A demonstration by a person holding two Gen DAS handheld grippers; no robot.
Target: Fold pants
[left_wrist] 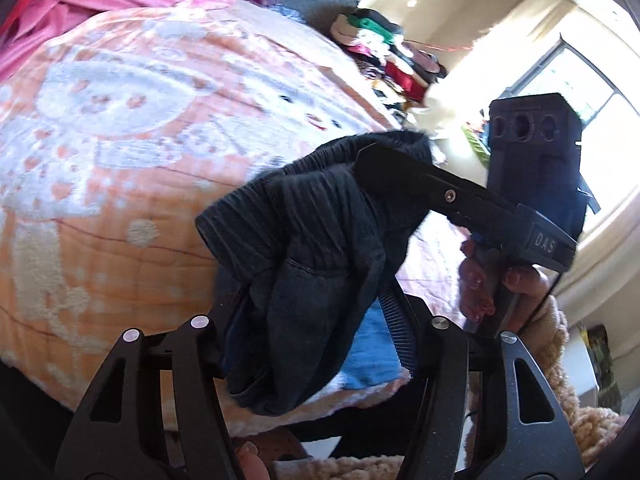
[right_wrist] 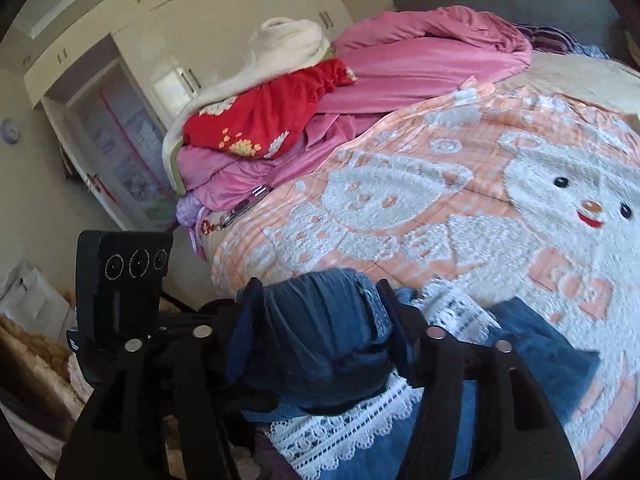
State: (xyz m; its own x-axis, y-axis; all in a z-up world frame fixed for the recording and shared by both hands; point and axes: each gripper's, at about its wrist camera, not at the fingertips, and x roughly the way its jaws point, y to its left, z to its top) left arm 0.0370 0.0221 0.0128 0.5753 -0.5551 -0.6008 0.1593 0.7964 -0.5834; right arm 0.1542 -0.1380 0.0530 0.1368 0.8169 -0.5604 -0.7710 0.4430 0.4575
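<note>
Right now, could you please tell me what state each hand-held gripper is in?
Left hand-held gripper: closed on the dark pants.
Right hand-held gripper: closed on the same pants, at the waistband.

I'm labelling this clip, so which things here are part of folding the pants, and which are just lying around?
Part of the job:
dark pants
left gripper
right gripper
peach bear blanket

Lying about:
pink bedding
red garment
white fleece
phone
lace-trimmed blue cloth
</note>
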